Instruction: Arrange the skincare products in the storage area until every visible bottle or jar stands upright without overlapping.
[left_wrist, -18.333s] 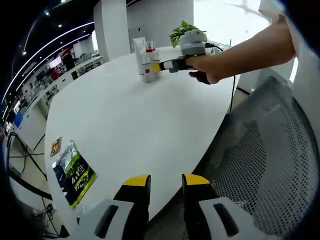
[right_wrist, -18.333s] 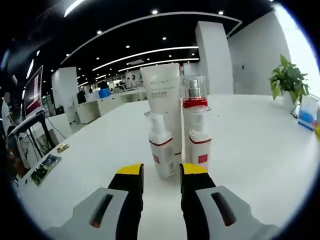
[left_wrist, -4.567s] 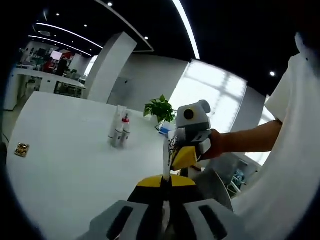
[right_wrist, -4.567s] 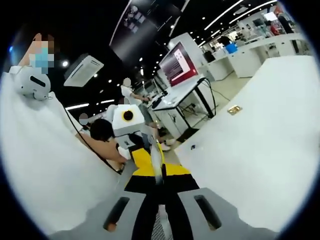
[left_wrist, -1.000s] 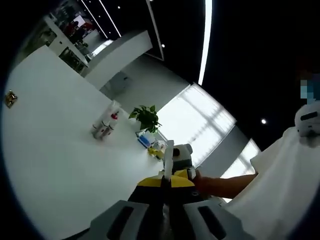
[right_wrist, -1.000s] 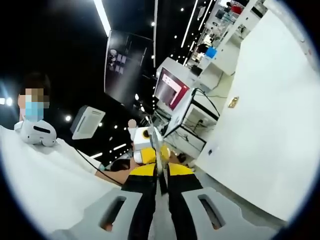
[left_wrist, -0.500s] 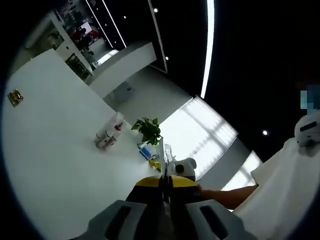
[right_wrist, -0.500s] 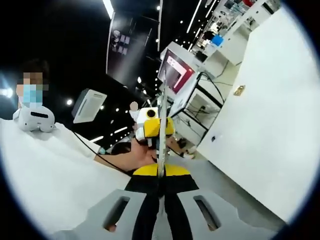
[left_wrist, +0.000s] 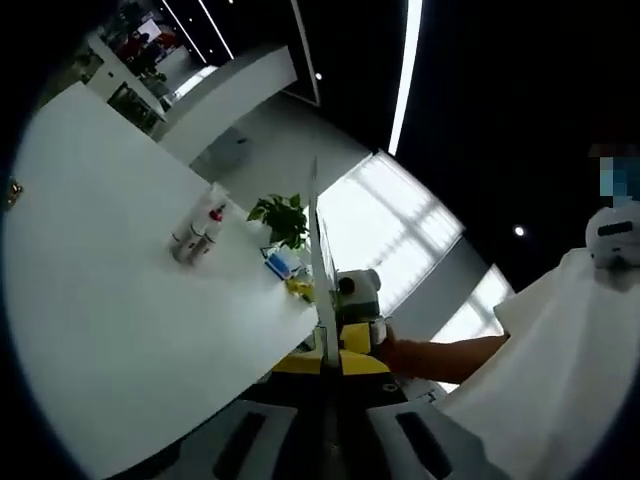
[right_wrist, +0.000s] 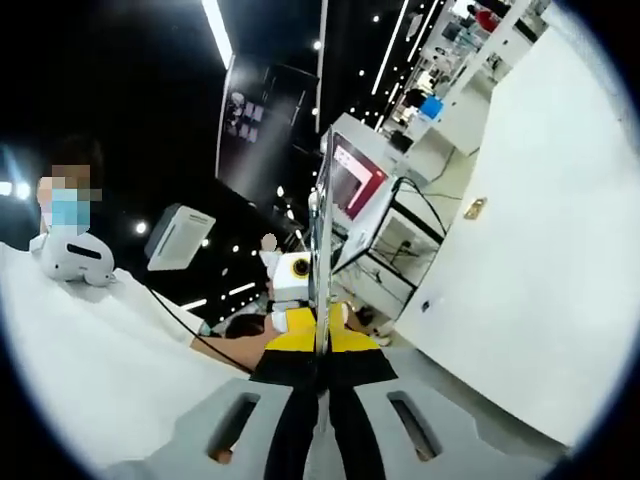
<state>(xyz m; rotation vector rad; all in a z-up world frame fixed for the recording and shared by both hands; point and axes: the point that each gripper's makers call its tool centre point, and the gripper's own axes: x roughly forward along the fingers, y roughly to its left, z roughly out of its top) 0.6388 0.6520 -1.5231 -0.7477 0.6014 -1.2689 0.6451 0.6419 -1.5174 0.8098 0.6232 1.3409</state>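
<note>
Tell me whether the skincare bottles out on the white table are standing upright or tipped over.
Upright. In the left gripper view the skincare bottles stand close together on the white table, caps pointing away from the tabletop; none lies flat.

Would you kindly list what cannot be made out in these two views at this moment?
- Left gripper view: the bottles are too small to count or check for overlap.
- Both views: the thin sheet pinched in the left tool and right tool is edge-on, so its face is hidden.
- Right gripper view: the small gold item on the white table is too small to identify.
</note>
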